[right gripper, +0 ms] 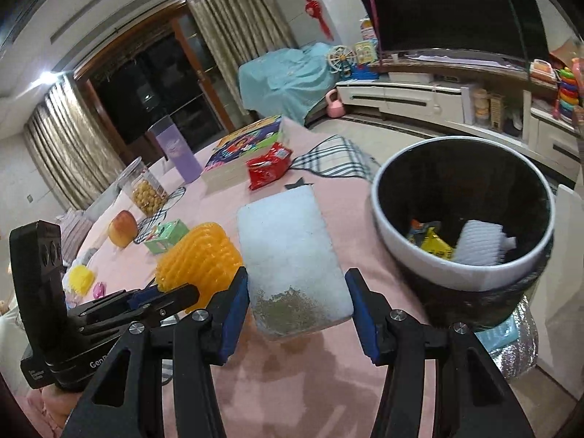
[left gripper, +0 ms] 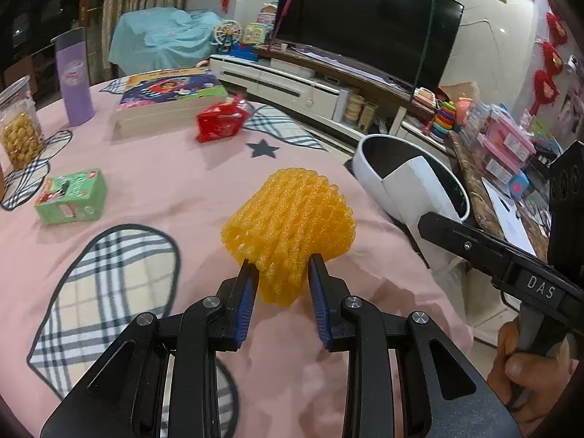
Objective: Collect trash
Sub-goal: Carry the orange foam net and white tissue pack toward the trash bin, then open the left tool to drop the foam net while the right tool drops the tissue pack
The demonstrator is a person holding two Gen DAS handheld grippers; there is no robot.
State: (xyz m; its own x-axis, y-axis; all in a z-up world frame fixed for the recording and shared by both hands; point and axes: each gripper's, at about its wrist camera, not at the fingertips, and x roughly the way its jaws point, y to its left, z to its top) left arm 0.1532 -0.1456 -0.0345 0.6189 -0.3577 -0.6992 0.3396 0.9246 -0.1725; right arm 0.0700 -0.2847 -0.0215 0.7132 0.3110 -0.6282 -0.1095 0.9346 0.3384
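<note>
Carrying two pieces of rubbish at once, the person has the job part done: the white bin (right gripper: 463,219) to the right of the table already has a few wrappers and a white foam net in its bottom, and both grippers are loaded. The left gripper (left gripper: 283,277) has its fingers drawn narrow on the orange foam fruit net (left gripper: 292,233), squeezing its near end, and holds it above the pink tablecloth (left gripper: 153,168). The right gripper (right gripper: 297,303) has its fingers set fairly wide on the near end of a white foam pad (right gripper: 288,248), dirty with greenish specks, which sticks out toward the far side, just left of the bin. Neither piece is over the bin's mouth yet, so both drops remain. Left on the table, judging by looks, are a red snack wrapper (left gripper: 221,122) near the far edge and perhaps the green carton (left gripper: 71,197) on the left; a book, a purple tumbler and a snack jar look like keepers. Nothing stands between the loads and the bin, though the two grippers sit close together and could crowd each other at the rim.
</note>
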